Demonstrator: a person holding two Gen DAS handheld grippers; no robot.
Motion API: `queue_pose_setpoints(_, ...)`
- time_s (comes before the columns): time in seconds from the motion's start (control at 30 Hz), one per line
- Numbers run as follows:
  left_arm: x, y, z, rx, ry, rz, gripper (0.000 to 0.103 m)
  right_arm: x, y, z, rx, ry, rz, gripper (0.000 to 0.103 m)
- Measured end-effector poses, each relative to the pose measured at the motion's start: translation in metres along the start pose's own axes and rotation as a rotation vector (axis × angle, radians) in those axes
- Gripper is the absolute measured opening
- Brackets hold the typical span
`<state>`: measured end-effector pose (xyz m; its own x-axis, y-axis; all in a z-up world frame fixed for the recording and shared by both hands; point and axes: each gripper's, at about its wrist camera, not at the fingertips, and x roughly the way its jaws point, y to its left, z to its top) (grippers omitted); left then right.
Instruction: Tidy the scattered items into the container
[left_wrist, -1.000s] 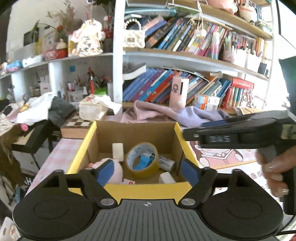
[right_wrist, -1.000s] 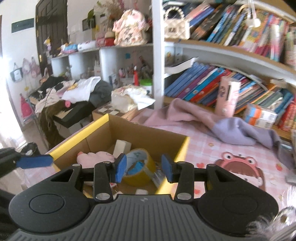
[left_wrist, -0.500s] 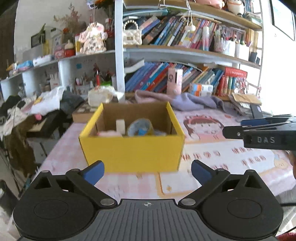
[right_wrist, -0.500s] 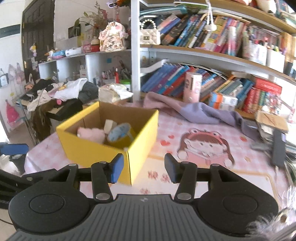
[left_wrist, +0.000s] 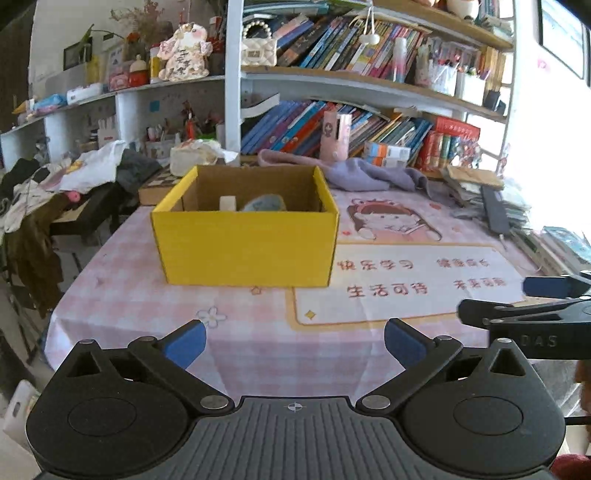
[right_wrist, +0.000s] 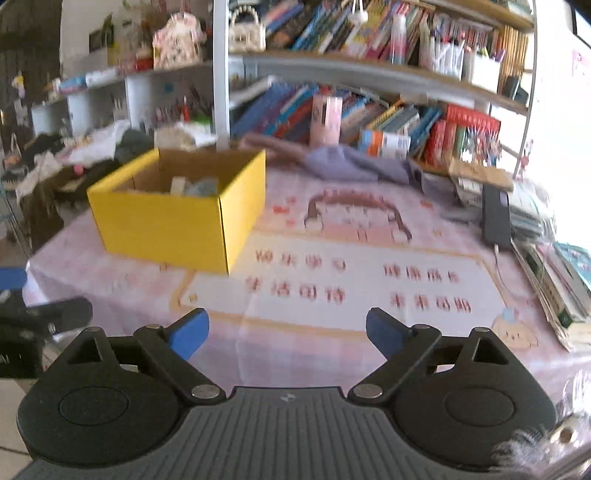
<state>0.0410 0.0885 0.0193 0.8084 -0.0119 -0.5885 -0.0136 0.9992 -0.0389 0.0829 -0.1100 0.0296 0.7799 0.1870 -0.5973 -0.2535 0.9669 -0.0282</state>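
Note:
A yellow cardboard box (left_wrist: 245, 251) stands on the pink checked tablecloth; it also shows in the right wrist view (right_wrist: 173, 229). Inside it I see a white block (left_wrist: 227, 202) and a roll of tape (left_wrist: 264, 204). My left gripper (left_wrist: 294, 345) is open and empty, well in front of the box above the table's near edge. My right gripper (right_wrist: 287, 332) is open and empty, to the right of the box and back from it. The right gripper shows from the side in the left wrist view (left_wrist: 524, 310).
A printed mat (left_wrist: 406, 280) lies to the right of the box. A purple cloth (left_wrist: 369, 173) lies behind it. Bookshelves (left_wrist: 369, 92) stand at the back. A black device (right_wrist: 496, 218) and stacked books (right_wrist: 554, 280) lie at the right edge. Clothes (left_wrist: 92, 170) are piled at left.
Both grippers have pulled back from over the box toward the table's near edge. Both have opened wider, the right one most, and both are empty.

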Motion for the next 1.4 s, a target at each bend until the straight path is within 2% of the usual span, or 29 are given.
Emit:
queue_pose_setpoints(0.2,0.008,-0.007,-0.002,-0.009,0.04,0.004,0.103,-0.007,-0.005,-0.005,-0.012,0.009,-0.016,0.094)
queue_pose_setpoints(0.4,0.011,-0.023,-0.005,0.056,0.063,0.002,0.103,-0.007,-0.011,-0.012,-0.01,0.048,-0.01,0.095)
queue_pose_setpoints(0.6,0.013,-0.026,-0.006,0.065,0.08,-0.004,0.103,-0.008,-0.015,-0.013,0.006,0.044,-0.009,0.096)
queue_pose_setpoints(1.4,0.016,-0.029,-0.006,0.065,0.096,-0.009,0.103,-0.004,-0.012,-0.013,-0.011,0.059,0.012,0.098)
